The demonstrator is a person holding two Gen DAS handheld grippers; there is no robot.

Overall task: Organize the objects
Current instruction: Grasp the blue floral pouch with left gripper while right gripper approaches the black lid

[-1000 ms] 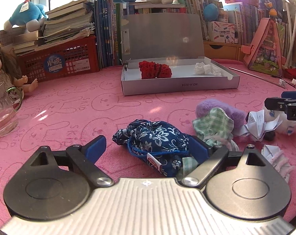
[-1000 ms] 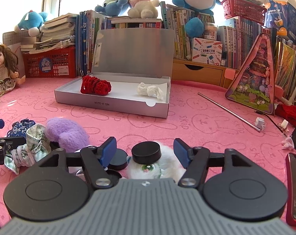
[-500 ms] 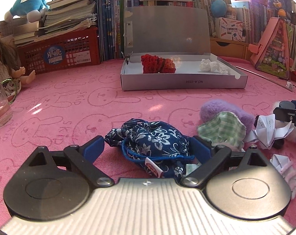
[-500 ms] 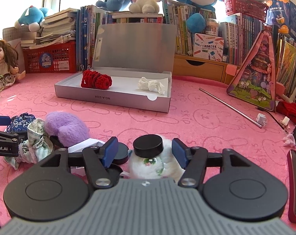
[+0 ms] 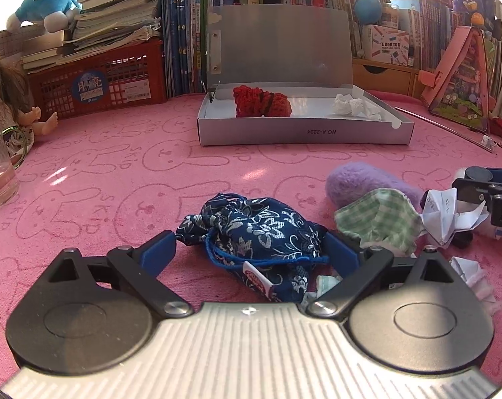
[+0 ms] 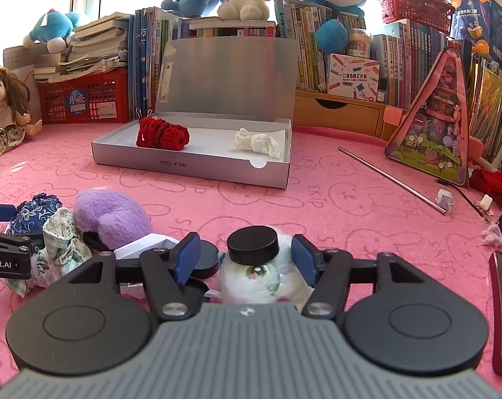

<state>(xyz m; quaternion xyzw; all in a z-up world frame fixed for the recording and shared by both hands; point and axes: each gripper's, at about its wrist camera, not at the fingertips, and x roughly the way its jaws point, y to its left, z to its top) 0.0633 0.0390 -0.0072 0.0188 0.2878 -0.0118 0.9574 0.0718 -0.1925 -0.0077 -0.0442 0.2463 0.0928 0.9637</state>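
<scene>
**Two hand-held grippers poised over the pile**

Since a second ago the left hand-held gripper (image 5: pixel 249 249) has been spreading its jaws and has crept closer to the blue floral pouch (image 5: pixel 260 232), which now lies between the blue pads. The jaws stand wide, the right pad just beside the cloth and the left pad apart from it, so nothing is gripped yet. The right hand-held gripper (image 6: pixel 246 259) has kept its place, its jaws about half open on either side of a white furry object (image 6: pixel 260 276) with a black cap (image 6: pixel 252 244); whether the pads touch the fur I cannot tell.

Just beside the pouch lie a green checked cloth (image 5: pixel 380 219), a purple plush (image 5: pixel 360 179) and folded paper (image 5: pixel 447 212), all crowded together on the pink counter (image 5: pixel 117 166). Well beyond them sits the open grey box (image 5: pixel 304 133), already holding a red knitted piece (image 5: pixel 260 101) and crumpled white paper (image 5: pixel 354 106); it looks like the place the loose things are meant to go.

The risk, as I judge it, is the crowding. The pouch's blue drawstring (image 5: pixel 251 259) loops loose and could snag a pad, and a close here might pinch the checked cloth along with the pouch and drag the pile. The two grippers are also near each other and could knock together on lifting.
</scene>
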